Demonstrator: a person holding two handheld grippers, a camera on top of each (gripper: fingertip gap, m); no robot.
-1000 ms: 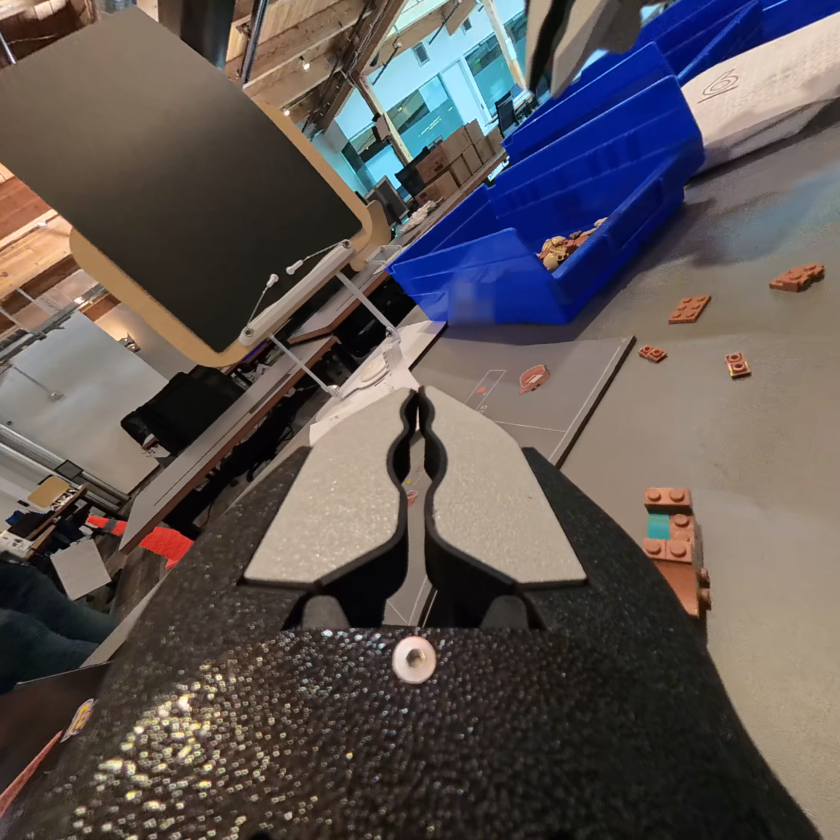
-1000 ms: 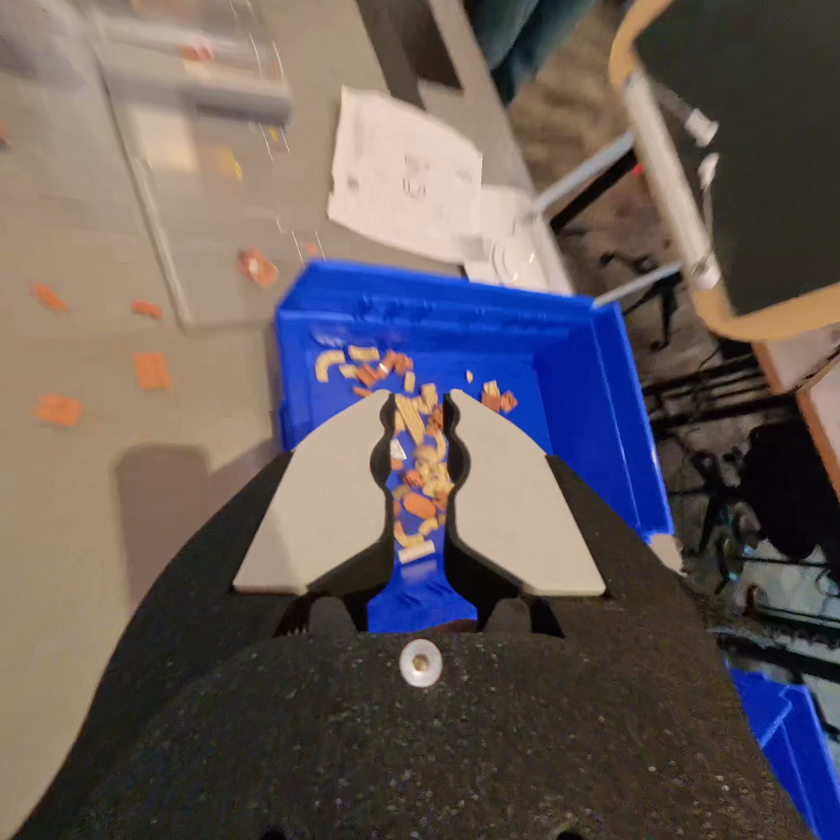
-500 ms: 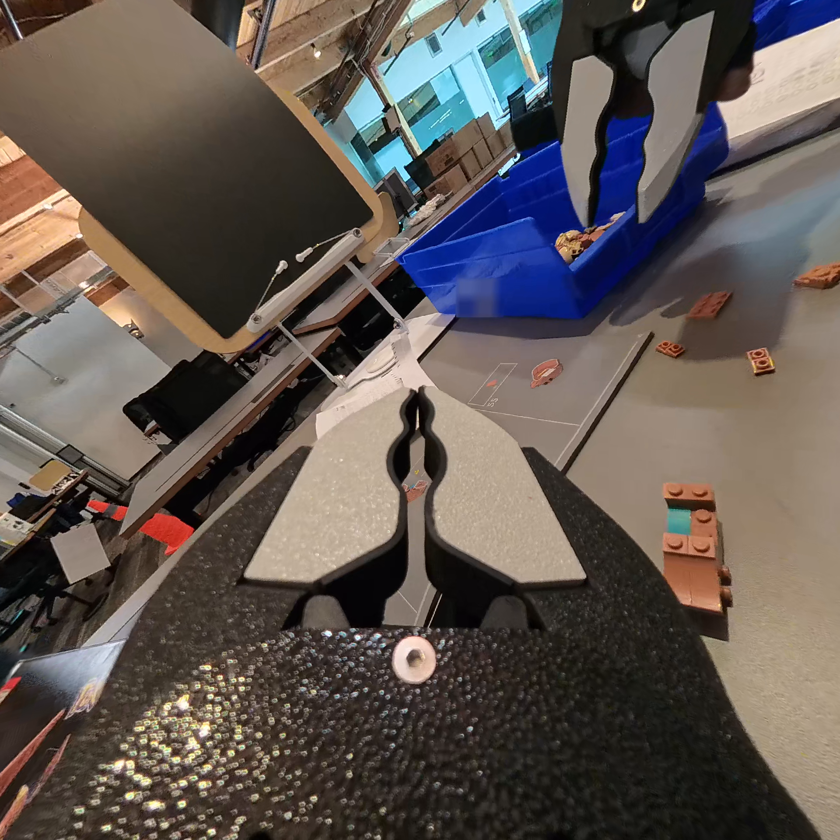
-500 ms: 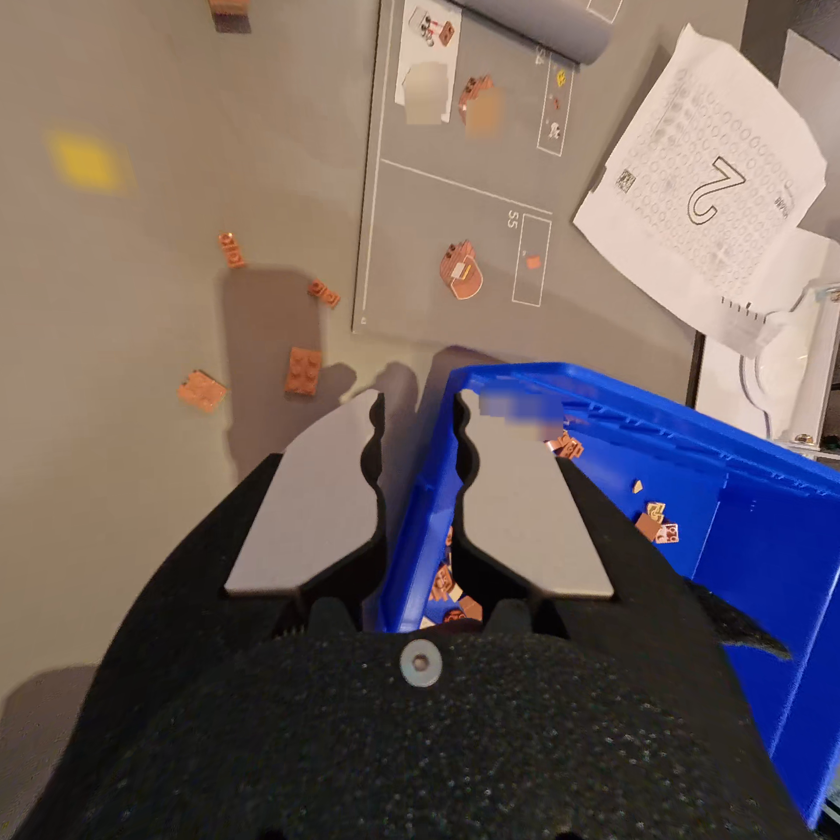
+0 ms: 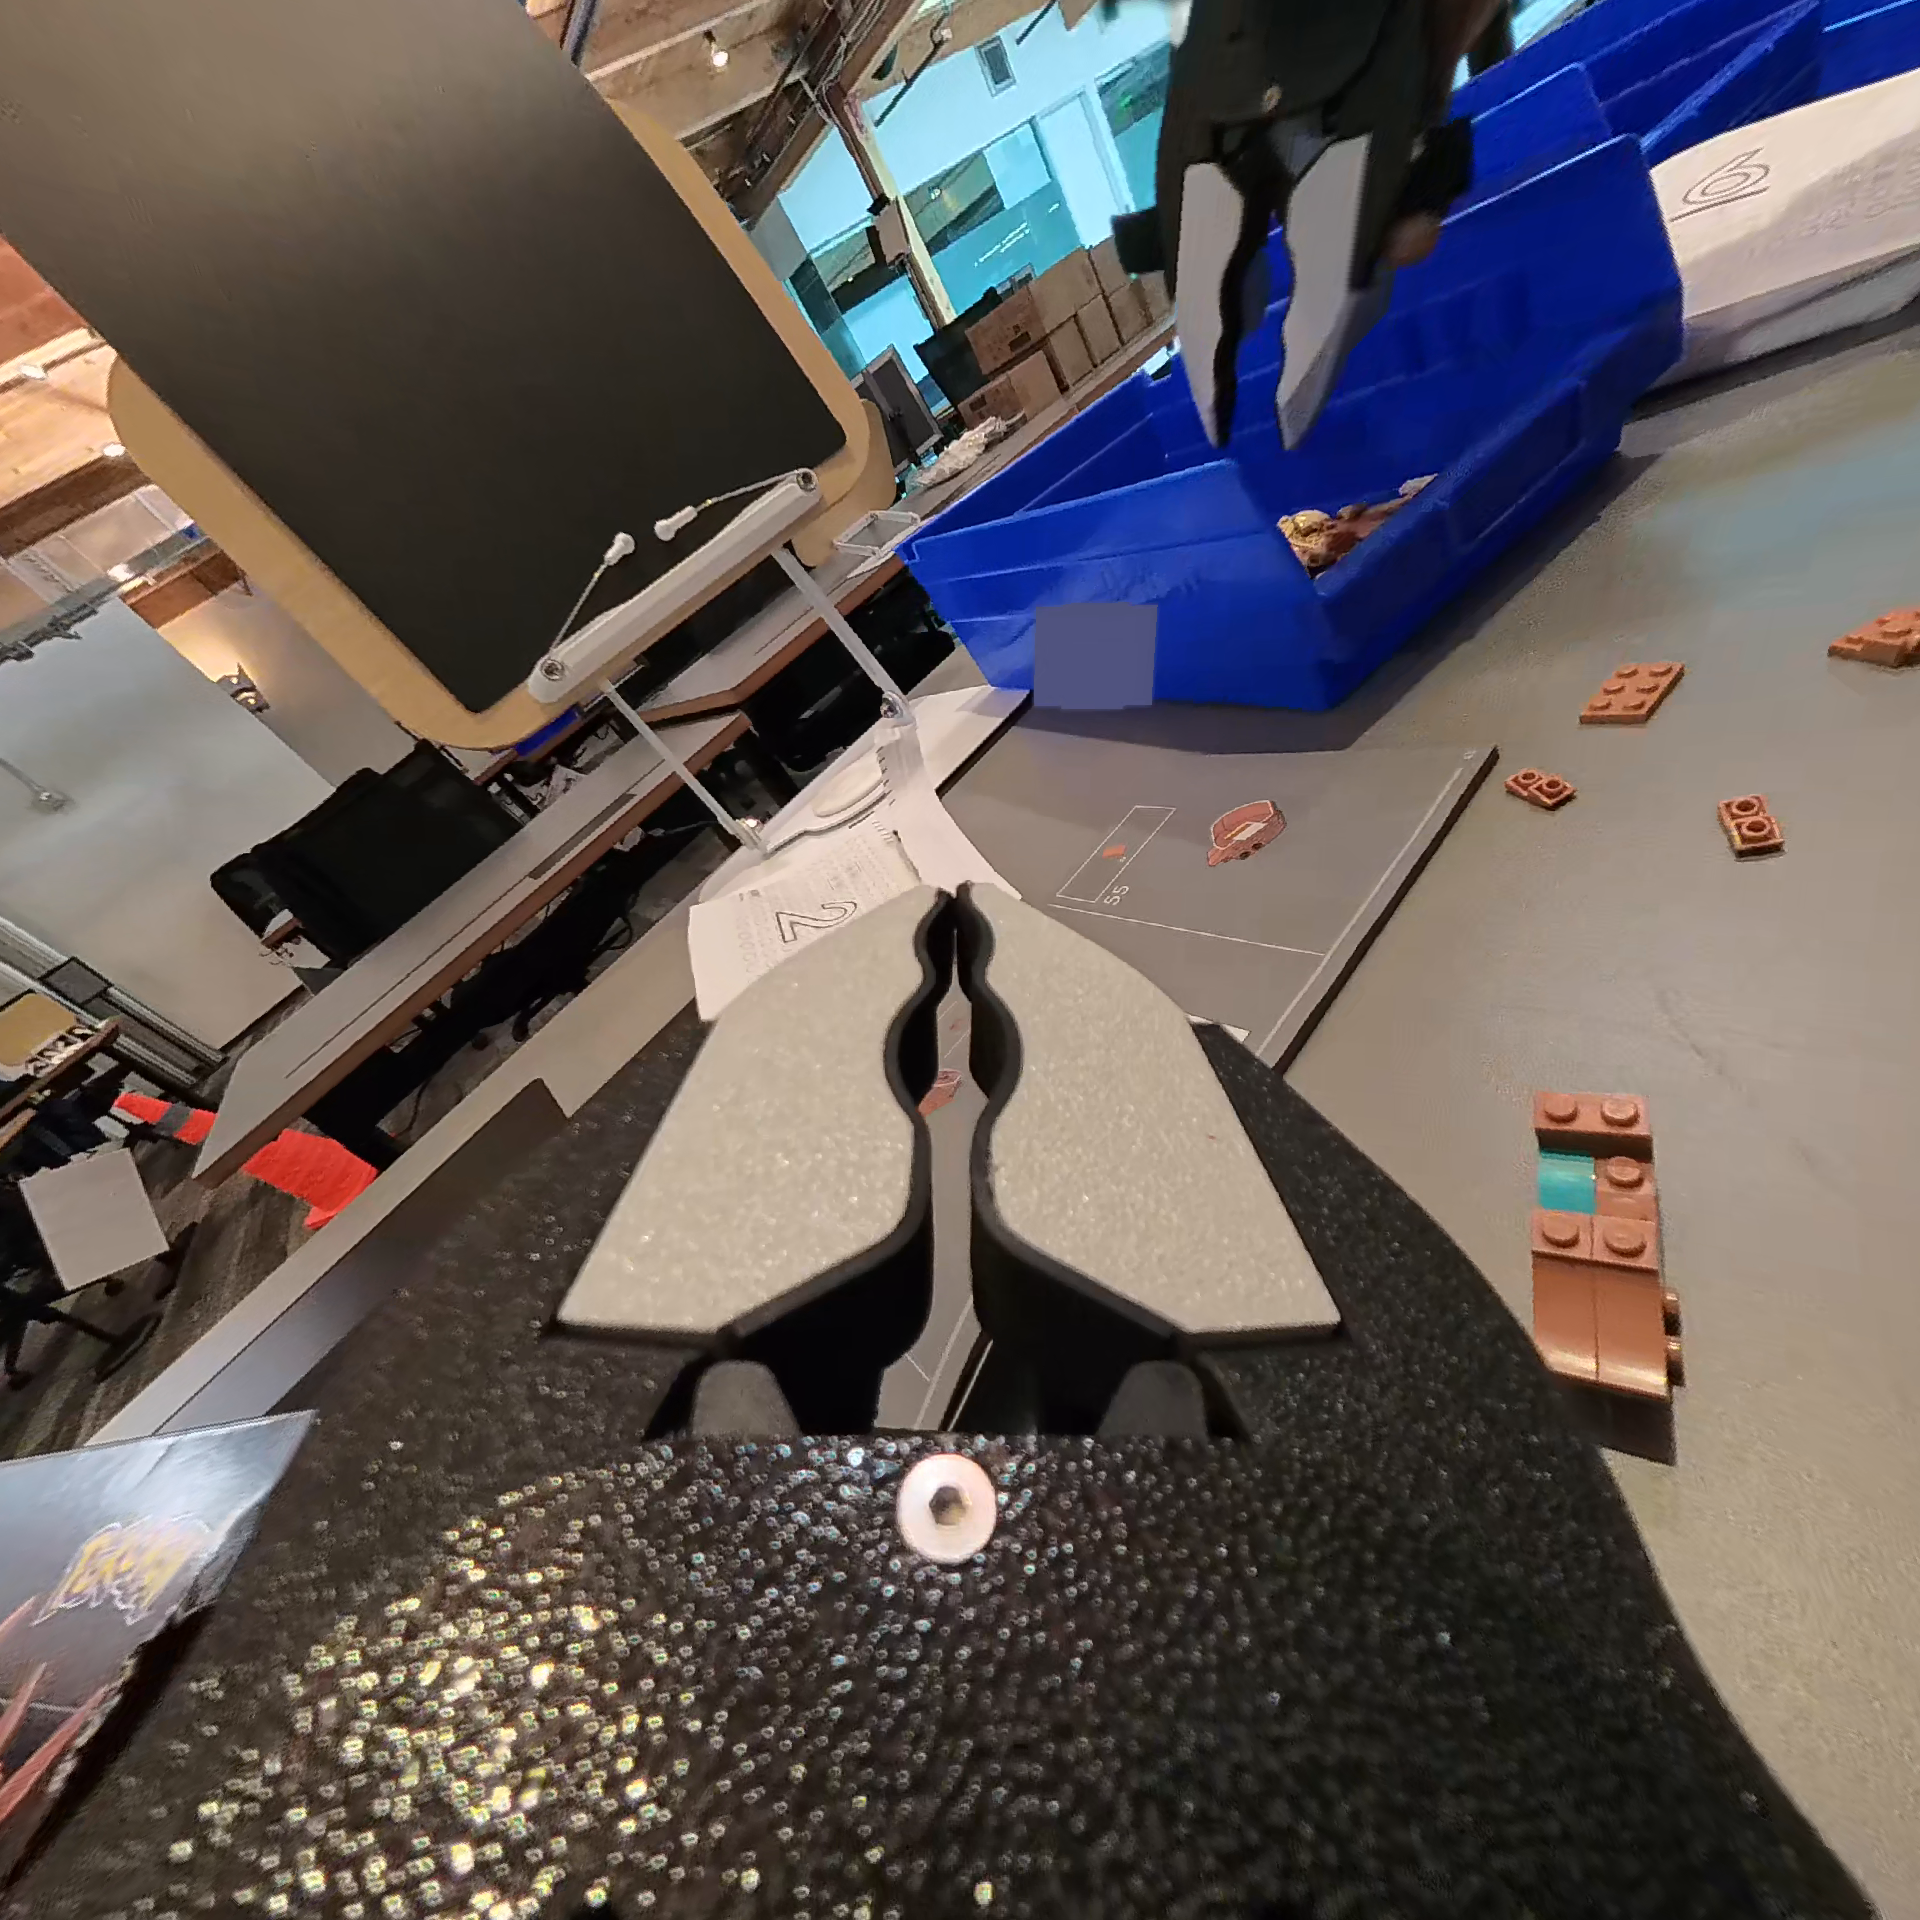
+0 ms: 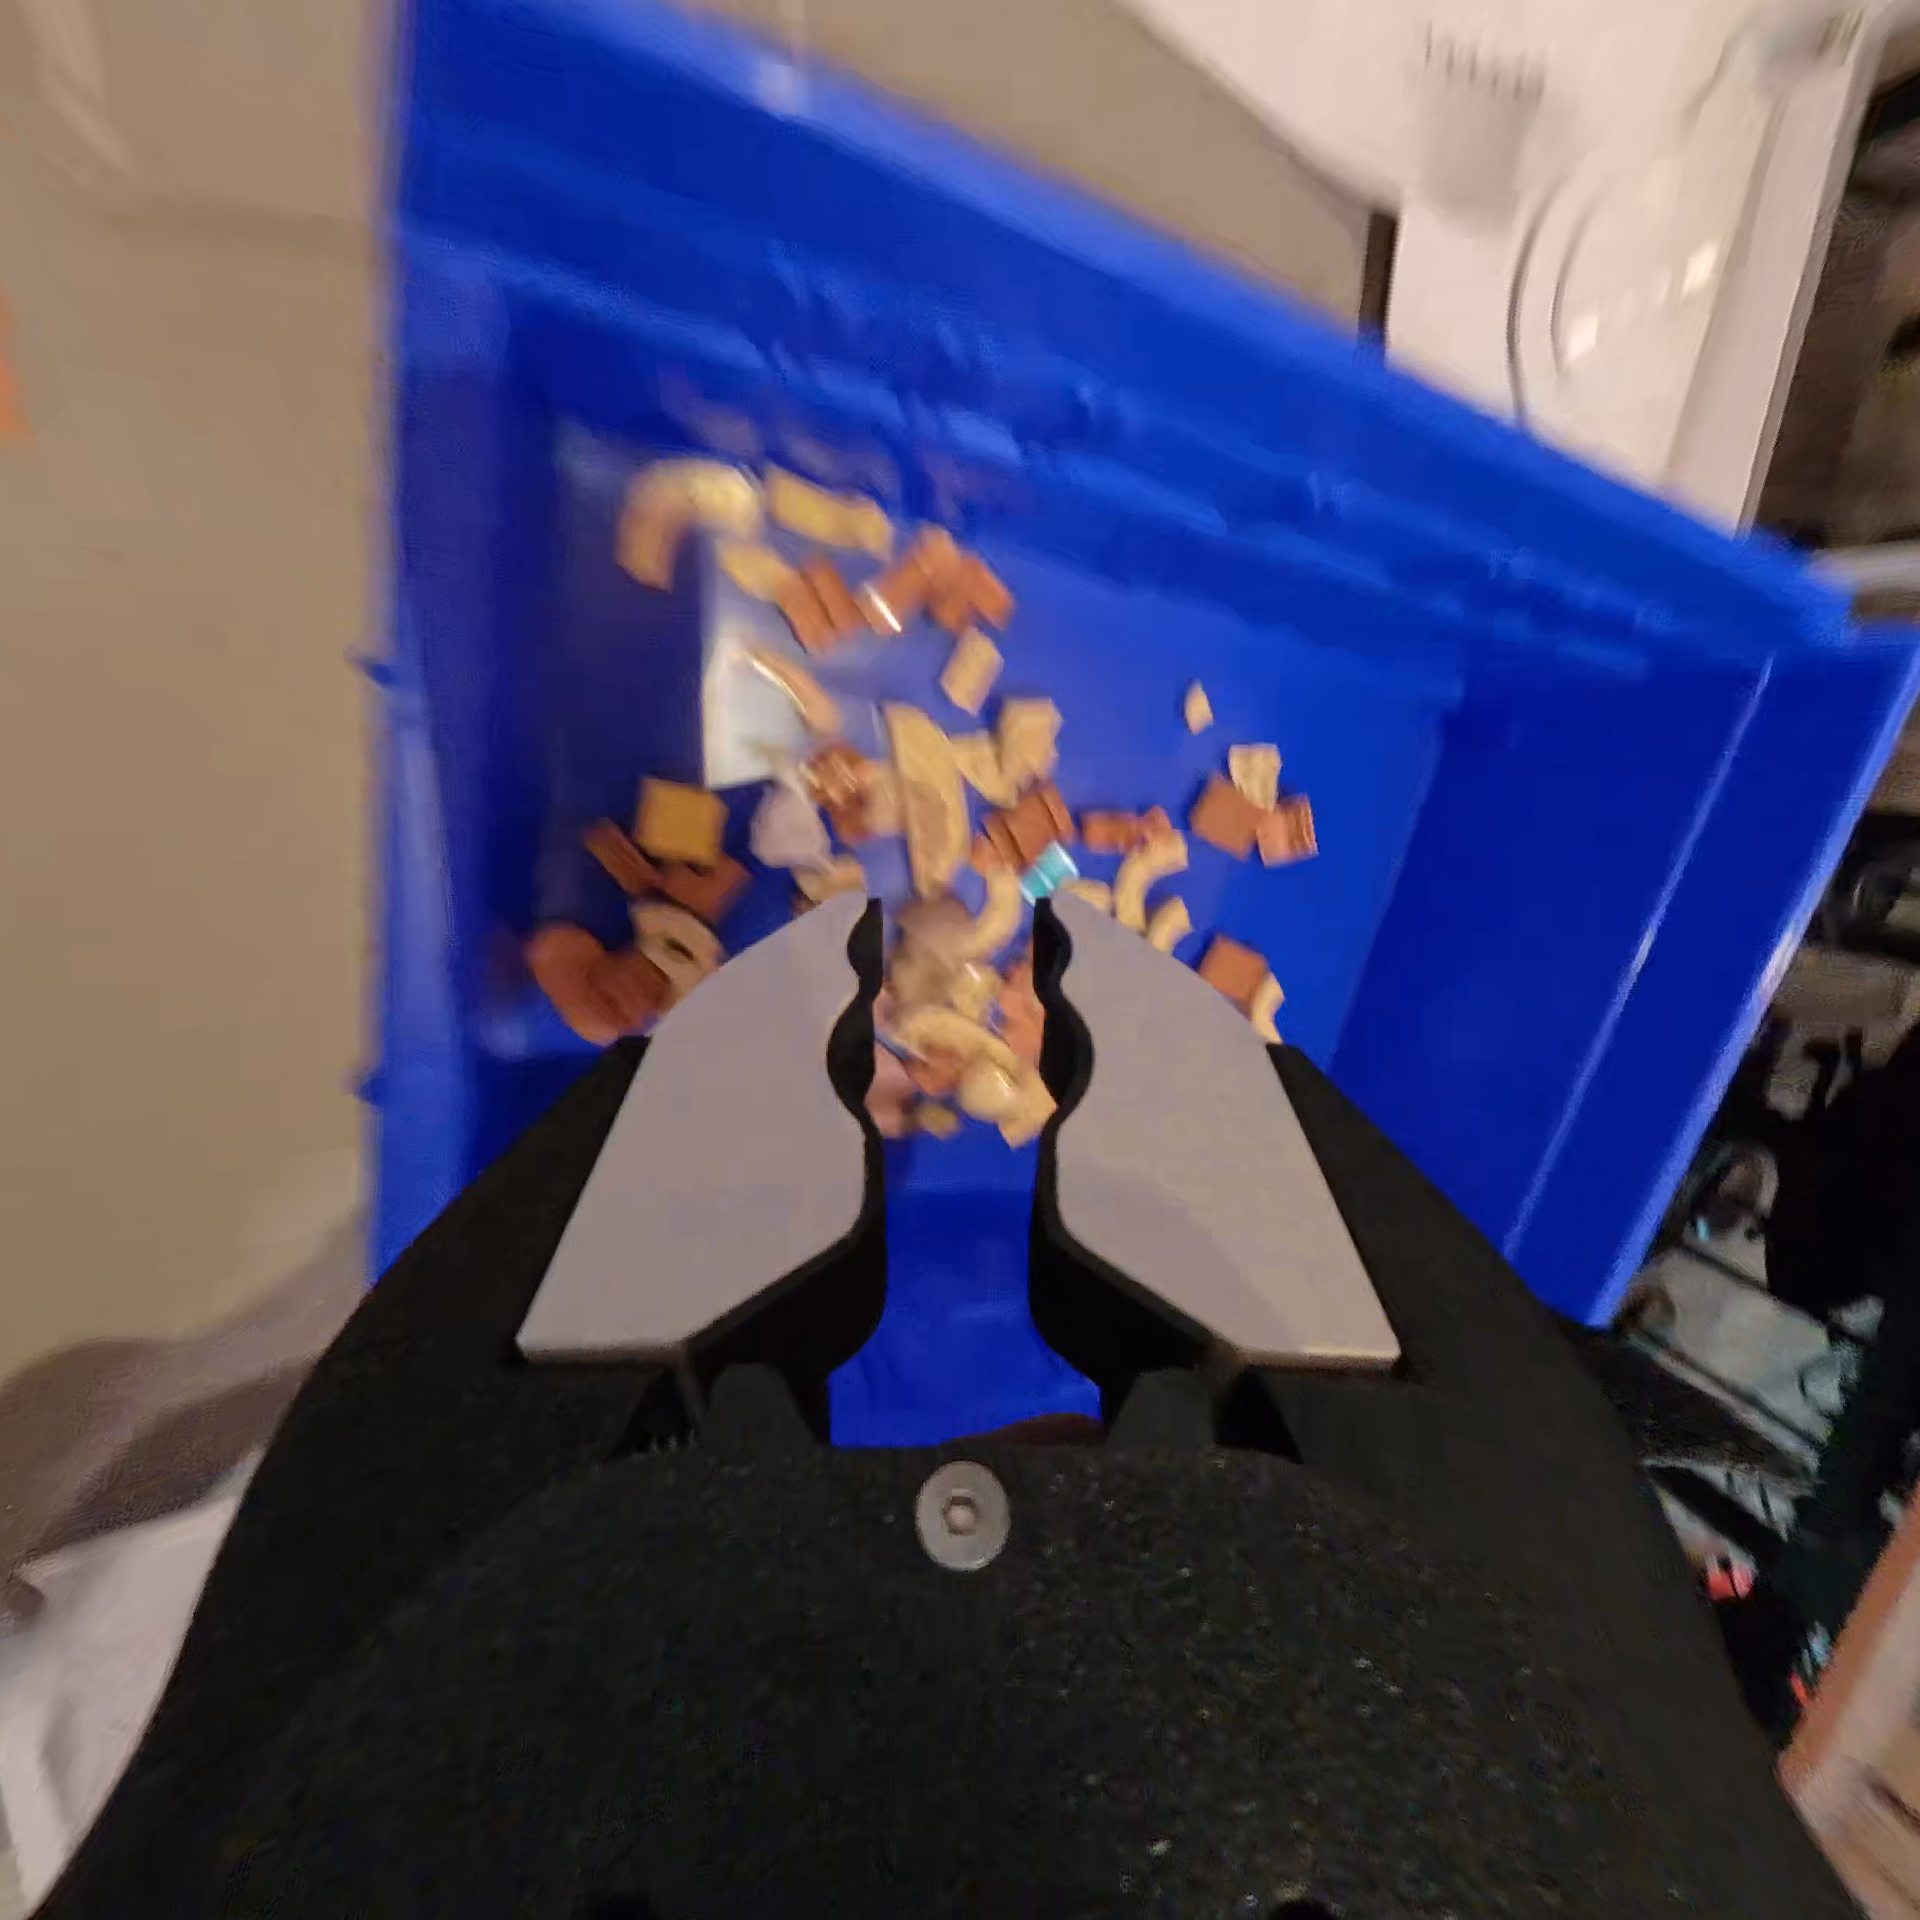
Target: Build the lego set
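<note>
Fingers of the left gripper are flat grey plates with a sparkly, sandy look and wavy black inner edges. Their tips are pressed together and nothing is between them. The gripper body is bumpy black plastic with one shiny screw. It hangs over a flat grey board with thin white lines and small pictures printed on it. The board lies on a smooth grey table. Just to the right of the gripper sits a small brown brick build with round studs and one teal square. Farther off, flat brown brick plates lie apart on the table. A white paper sheet peeks out past the fingertips. A shiny blue plastic bin stands at the far side, and the right gripper hangs above it with its fingers apart.

From the right wrist, the picture is blurry. The right gripper has smooth grey fingers that stand apart, with nothing pinched between them. It points down into the blue plastic bin. On the bin floor lies a loose pile of small bricks: tan curved ones, brown square ones and one little teal piece.
</note>
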